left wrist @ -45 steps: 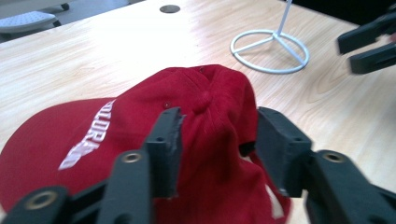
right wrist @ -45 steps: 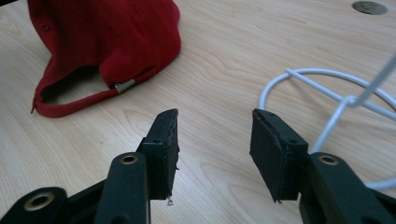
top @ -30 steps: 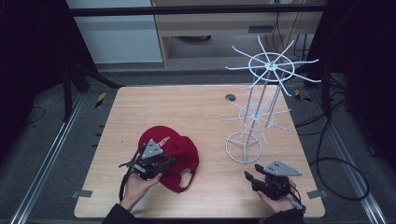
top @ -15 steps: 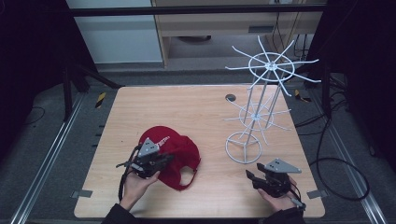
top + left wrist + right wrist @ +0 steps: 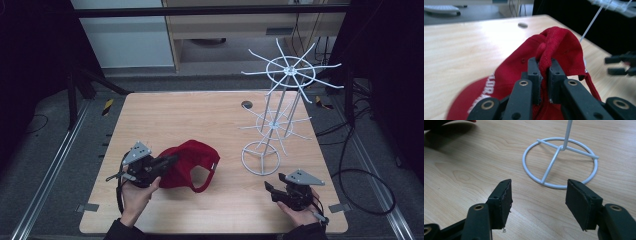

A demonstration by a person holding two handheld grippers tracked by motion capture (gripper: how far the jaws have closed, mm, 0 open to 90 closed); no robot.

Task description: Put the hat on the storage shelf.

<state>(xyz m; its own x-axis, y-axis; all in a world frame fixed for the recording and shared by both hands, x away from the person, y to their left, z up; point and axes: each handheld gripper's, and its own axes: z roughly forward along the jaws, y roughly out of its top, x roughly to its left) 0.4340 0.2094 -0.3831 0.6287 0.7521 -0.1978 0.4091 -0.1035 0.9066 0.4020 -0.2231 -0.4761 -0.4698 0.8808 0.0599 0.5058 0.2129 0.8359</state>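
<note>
A: How close to the edges is everything on the pale wooden tabletop (image 5: 190, 115)?

B: Both hands sit near the front edge. The left gripper (image 5: 167, 162) is toward the front left, the right gripper (image 5: 270, 189) toward the front right corner. The soft red cloth baseball cap (image 5: 192, 160) with white lettering lies left of centre in the front half, inboard of every edge.

A: And the open room?

B: The back left half of the table is bare wood, and a bare strip runs between the cap and the right gripper.

A: What are the jaws doing?

B: In the left gripper view, the left gripper (image 5: 544, 75) has its jaws clamped on a bunched fold of the cap's crown (image 5: 554, 47), and the cloth rises in a ridge from between them. In the right gripper view, the right gripper (image 5: 537, 200) has its jaws spread wide with nothing but tabletop between them.

A: What stands in the way?

B: The tall white wire display rack (image 5: 280, 100), on the right half. Its ring base (image 5: 560, 162) rests on the wood just ahead of the right gripper, and two tiers of spokes fan out above it. A small dark round hole or grommet (image 5: 246, 105) sits toward the back, just left of the rack. Black cables (image 5: 360, 175) lie on the floor to the right of the table.
</note>
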